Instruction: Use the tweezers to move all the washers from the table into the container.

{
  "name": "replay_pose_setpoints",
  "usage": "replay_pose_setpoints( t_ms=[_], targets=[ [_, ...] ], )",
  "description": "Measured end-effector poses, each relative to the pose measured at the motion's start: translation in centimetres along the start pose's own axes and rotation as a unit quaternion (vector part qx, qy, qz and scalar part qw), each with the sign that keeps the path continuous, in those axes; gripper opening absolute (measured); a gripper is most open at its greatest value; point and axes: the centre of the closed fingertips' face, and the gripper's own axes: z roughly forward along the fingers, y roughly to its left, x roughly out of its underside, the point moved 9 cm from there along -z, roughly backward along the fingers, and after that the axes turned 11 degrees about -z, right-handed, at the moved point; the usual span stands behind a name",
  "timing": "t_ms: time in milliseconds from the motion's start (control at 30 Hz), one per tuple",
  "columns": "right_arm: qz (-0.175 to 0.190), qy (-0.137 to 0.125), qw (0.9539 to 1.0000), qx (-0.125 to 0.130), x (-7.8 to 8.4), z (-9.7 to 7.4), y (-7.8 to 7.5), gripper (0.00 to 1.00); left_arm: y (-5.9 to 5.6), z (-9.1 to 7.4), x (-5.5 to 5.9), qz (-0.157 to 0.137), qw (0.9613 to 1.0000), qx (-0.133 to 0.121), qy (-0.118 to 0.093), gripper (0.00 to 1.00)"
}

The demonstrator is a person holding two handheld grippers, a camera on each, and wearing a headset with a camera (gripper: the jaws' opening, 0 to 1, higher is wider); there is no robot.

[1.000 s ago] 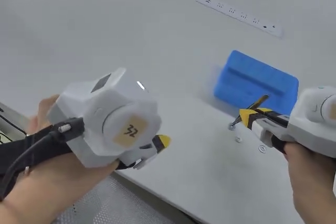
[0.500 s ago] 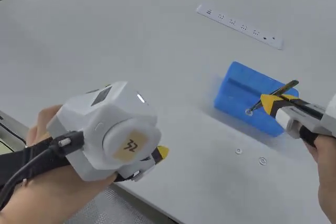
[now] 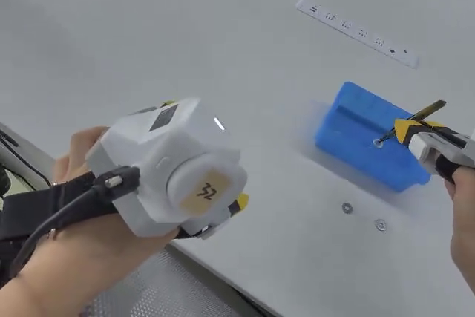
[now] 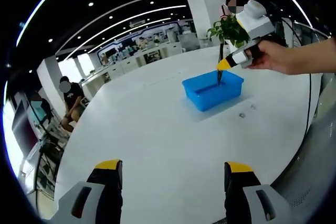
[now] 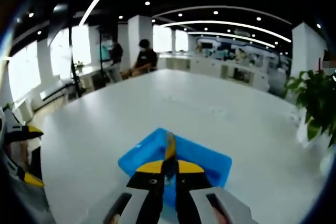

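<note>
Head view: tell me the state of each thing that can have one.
left hand-held gripper: open, empty.
right hand-held gripper: shut on the tweezers.
container: upright, open-topped.
tweezers: seem to pinch a washer over the container.
two washers: flat on the table, beside the container.

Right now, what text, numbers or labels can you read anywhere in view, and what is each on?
"32": tilted, on the round tan sticker on the back of the left gripper; best reading, the digits are stylised.
Power strip: small dark marks by the sockets, too small to read.
Blue container, tweezers: no text that I can make out.
</note>
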Motion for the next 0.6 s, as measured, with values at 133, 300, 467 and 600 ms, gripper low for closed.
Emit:
replay_pose_setpoints(
  t_ms=[133, 300, 467, 600],
  targets=[
    [-0.01, 0.018, 0.9998, -0.001, 0.9, 1.1, 0.3, 0.04, 0.0, 0.0, 0.0, 0.001, 1.0, 0.0, 0.001, 0.81],
    [-0.012, 0.029, 0.9995, -0.008, 1.3, 1.4, 0.5, 0.04, -0.1, 0.1, 0.0, 0.007, 1.0, -0.002, 0.001, 0.81],
    [-0.009, 0.028, 0.9995, -0.012, 1.3, 1.7, 0.7, 0.04, -0.1, 0.0, 0.0, 0.008, 1.0, -0.002, 0.0, 0.81],
    [-0.003, 0.03, 0.9994, -0.014, 1.6, 1.9, 0.6, 0.04, -0.1, 0.0, 0.0, 0.009, 1.0, -0.002, 0.0, 0.8]
  ],
)
